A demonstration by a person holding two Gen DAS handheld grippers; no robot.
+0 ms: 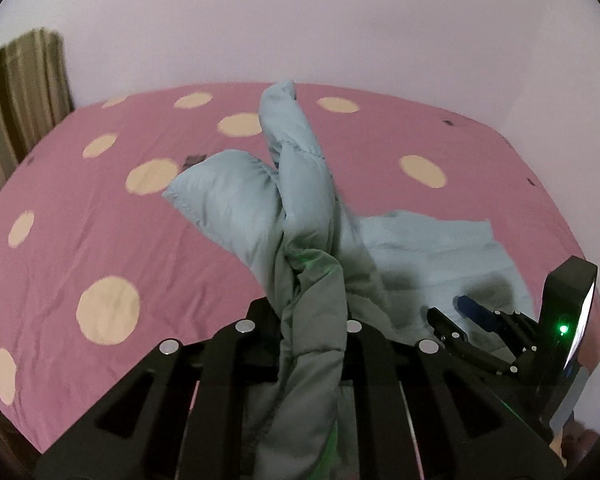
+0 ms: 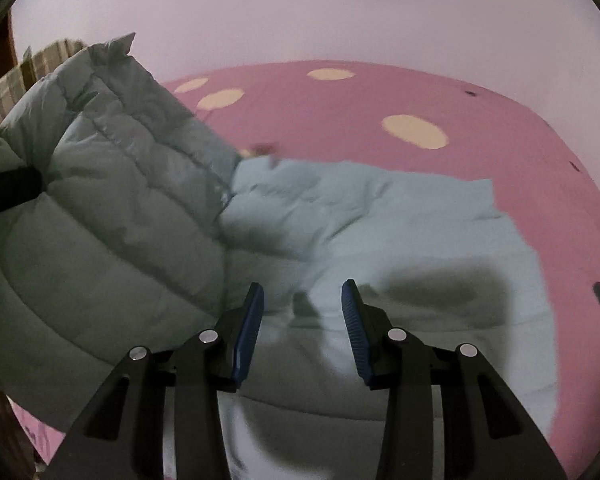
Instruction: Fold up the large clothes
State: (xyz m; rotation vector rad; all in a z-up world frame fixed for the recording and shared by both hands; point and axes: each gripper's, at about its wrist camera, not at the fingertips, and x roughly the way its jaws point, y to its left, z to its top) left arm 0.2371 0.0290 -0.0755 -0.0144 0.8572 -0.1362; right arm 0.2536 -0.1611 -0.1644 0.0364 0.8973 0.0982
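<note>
While left hand-held gripper [image 1: 312, 320] clamps jacket [image 1: 300, 208] | right hand-held gripper [image 2: 302, 320] gapes, empty | bedsheet [image 1: 100, 208] beneath

No readable text, labels, brands, numbers or signs in either wrist view. Nothing printed can be made out on any surface shown.

Puffer jacket [image 2: 112, 216]: quilted pale-blue cloth, slight sheen. Bedsheet [image 1: 80, 240] beneath it: matt pink spotted cotton-like cloth, creased. Right gripper [image 2: 302, 300] above jacket: matt black plastic, ribbed blue pads [image 2: 354, 320].
</note>
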